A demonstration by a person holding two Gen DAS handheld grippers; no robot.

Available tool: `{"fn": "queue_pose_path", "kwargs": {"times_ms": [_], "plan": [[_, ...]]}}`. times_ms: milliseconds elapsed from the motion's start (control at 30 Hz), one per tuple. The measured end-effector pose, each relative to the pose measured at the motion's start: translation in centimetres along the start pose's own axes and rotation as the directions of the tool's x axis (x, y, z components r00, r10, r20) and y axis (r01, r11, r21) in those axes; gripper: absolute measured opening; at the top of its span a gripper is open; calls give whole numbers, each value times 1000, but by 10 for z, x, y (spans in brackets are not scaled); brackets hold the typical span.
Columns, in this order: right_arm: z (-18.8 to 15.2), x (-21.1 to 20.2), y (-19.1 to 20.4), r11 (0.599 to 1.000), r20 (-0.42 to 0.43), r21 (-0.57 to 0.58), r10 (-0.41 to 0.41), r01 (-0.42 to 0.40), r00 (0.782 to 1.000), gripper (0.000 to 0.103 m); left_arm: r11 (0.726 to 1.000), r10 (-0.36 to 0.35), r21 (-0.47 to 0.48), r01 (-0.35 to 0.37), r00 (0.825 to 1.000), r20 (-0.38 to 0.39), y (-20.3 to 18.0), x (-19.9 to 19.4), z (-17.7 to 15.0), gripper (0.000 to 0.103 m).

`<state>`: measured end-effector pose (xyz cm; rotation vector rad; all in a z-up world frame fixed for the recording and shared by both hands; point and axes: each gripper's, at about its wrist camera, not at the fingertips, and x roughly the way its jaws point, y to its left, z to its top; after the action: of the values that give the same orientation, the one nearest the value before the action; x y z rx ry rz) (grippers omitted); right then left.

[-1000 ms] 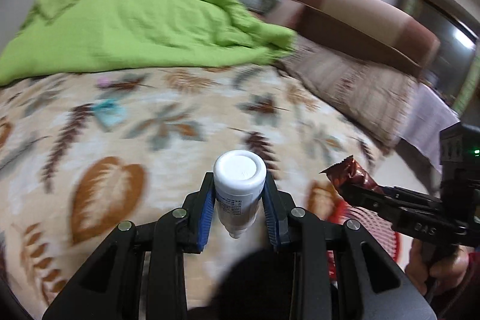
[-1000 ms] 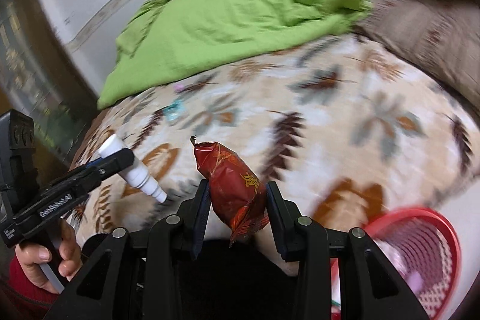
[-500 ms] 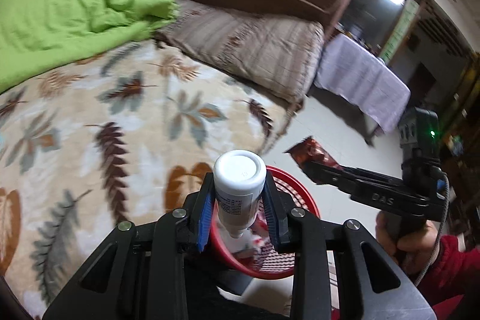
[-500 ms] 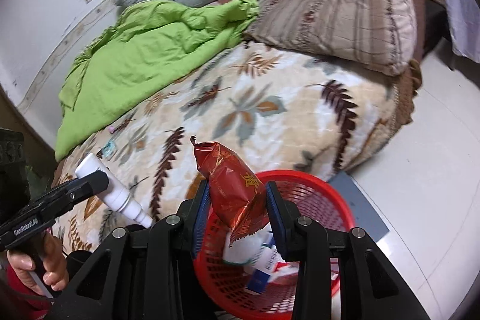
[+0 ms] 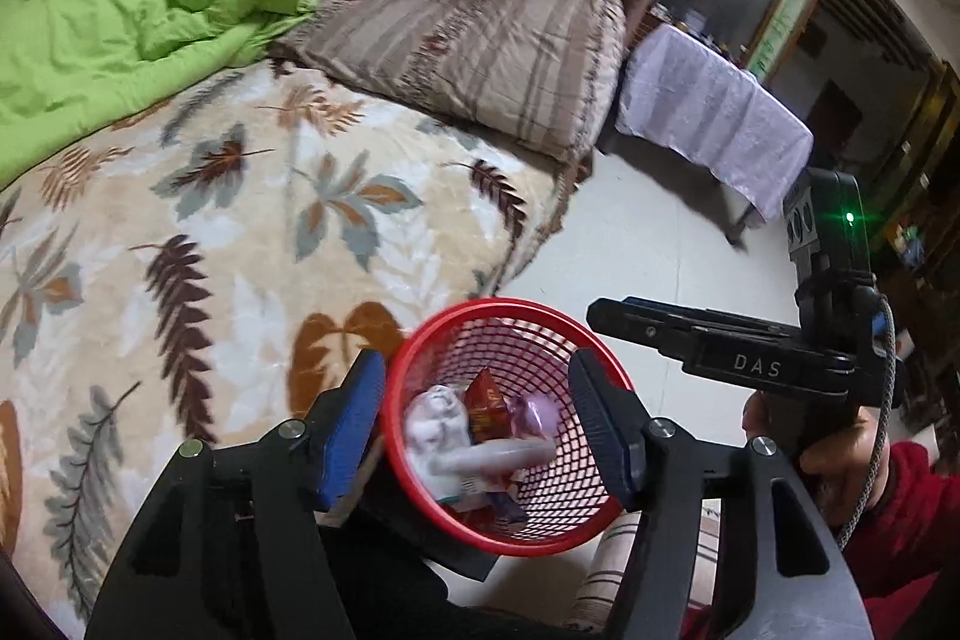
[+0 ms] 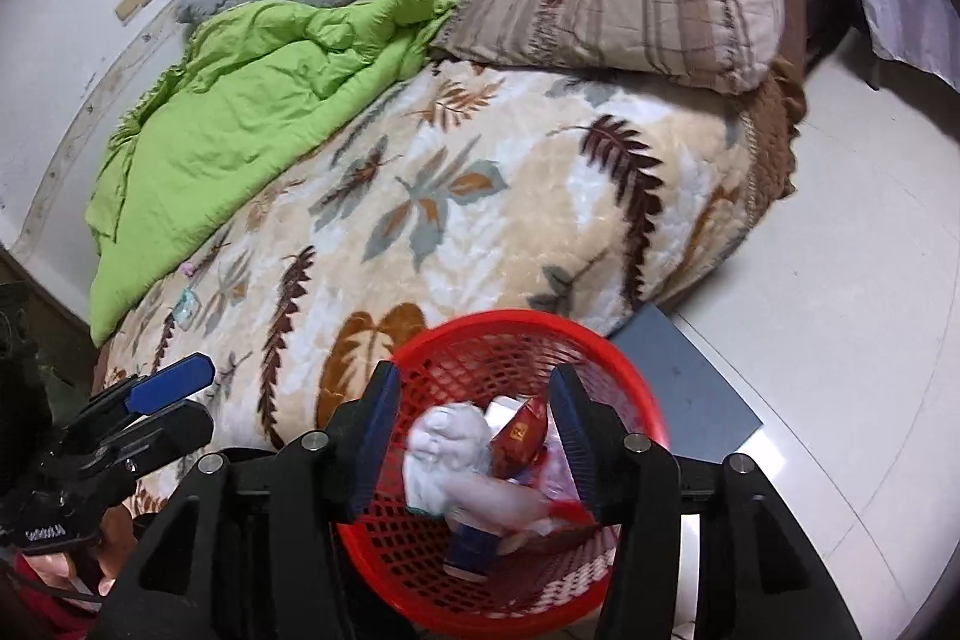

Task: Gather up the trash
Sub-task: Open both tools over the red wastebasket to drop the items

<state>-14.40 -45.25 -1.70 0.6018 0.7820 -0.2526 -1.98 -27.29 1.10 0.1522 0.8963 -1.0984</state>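
A red mesh basket (image 5: 420, 340) stands on the floor beside the bed; it also shows in the right wrist view (image 6: 636, 370). Inside lie the red snack wrapper (image 5: 487, 394), the white bottle (image 5: 498, 460) on its side, a crumpled white wad (image 5: 435, 418) and other trash. In the right wrist view the wrapper (image 6: 521, 436) and the blurred bottle (image 6: 498, 496) lie there too. My left gripper (image 5: 477, 424) is open and empty above the basket. My right gripper (image 6: 474, 436) is open and empty above it.
The bed carries a leaf-patterned blanket (image 5: 240, 232), a green quilt (image 5: 108, 34) and striped pillows (image 5: 480, 46). Small bits of litter (image 6: 186, 307) lie on the blanket's far left. A grey mat (image 6: 684, 388) lies by the basket. A cloth-covered table (image 5: 714, 106) stands beyond.
Both grippers have opened over the basket. The white bottle has dropped from the left gripper and the red wrapper from the right; both now lie in the basket.
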Motion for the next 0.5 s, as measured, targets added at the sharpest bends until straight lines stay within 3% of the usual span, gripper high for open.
{"fn": "queue_pose_path", "kwargs": {"times_ms": [300,500], "plan": [[13,35,77,982,-46,-152,110,-116,993,56,980,133,-157,-121,989,67,68,-46,-9,62],[16,66,141,944,-97,-276,159,-180,983,56,923,249,-324,-208,964,92,139,-83,-22,62]]}}
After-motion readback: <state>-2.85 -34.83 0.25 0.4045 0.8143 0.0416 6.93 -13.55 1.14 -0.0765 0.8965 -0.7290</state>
